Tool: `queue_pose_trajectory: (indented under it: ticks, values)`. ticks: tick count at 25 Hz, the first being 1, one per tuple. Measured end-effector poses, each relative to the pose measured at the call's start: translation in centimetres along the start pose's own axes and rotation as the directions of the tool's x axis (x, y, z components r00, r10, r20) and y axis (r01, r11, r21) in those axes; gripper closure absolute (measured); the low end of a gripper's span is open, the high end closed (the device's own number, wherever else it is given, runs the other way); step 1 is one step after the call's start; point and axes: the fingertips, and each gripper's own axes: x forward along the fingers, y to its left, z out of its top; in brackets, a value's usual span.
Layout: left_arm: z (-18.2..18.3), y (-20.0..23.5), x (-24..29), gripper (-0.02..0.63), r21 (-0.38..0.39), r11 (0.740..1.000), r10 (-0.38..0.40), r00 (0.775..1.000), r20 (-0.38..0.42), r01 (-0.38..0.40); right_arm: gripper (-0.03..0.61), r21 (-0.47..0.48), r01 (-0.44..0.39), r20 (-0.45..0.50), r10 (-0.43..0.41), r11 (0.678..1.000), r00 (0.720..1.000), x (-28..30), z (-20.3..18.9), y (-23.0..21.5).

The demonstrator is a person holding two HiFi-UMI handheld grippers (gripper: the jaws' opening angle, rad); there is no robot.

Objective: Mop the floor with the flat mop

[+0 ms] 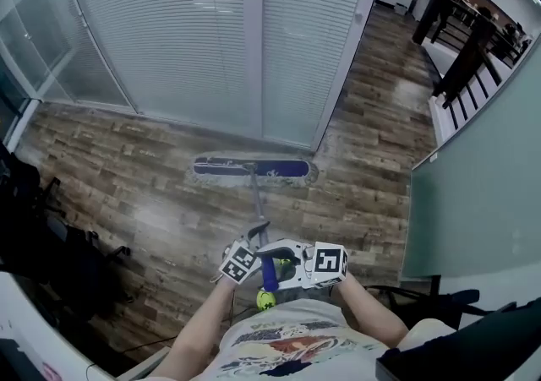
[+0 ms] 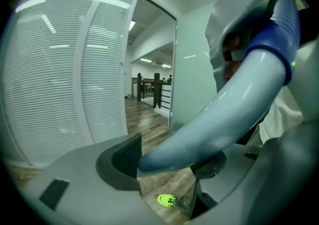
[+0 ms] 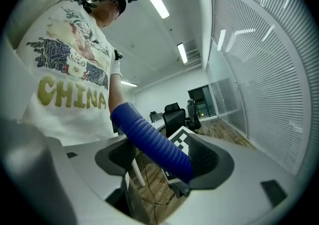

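The left gripper (image 2: 169,163) is clamping its ribbed pads (image 2: 125,155) on the pale grey pole (image 2: 219,114) of the flat mop, with the jaws closed down to the pole's width. The right gripper (image 3: 162,161) is squeezing the blue ribbed grip (image 3: 149,141) further up the same handle, with a pad on either side of it. In the head view both grippers are sitting together at the lower centre of the frame, just in front of the person's shirt (image 1: 279,341). The pole is running up the frame to the blue mop head (image 1: 252,170), which is lying flat on the wood-look floor (image 1: 127,193) at mid-frame. A mopping stroke appears to be under way. Doing it well is likely calling for both holds to be firm enough that the pole is not twisting, the left gripper pushing and the right one steering, so that the head is sliding flat and not tipping onto an edge. The head is lying close to the foot of the blind-covered glass partition (image 1: 169,33), with its right end near the corner post (image 1: 325,130). A frosted glass wall (image 1: 482,185) is closing off the right side, and dark office chairs (image 1: 51,244) are crowding the lower left. The open floor is stretching left along the partition and away into the corridor at the upper right.
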Motion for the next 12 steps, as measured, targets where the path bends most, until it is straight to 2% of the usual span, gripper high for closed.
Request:
queue_pose_trajectory:
  ticks: [6, 12]
  values:
    - [-4.7, -9.0, -3.8, 0.377, 0.047, 0.999, -0.025, 0.999, -0.036, 0.027, 0.278, -0.005, 0.001, -0.025, -0.001, 1.000, 1.000, 2.3, -4.0, 9.7]
    - [-5.7, -14.9, -6.1, 0.377, 0.019, 1.000, -0.019, 1.000, -0.021, 0.019, 0.278, 0.003, 0.004, -0.017, -0.004, 1.000, 1.000, 2.4, -5.1, 15.9]
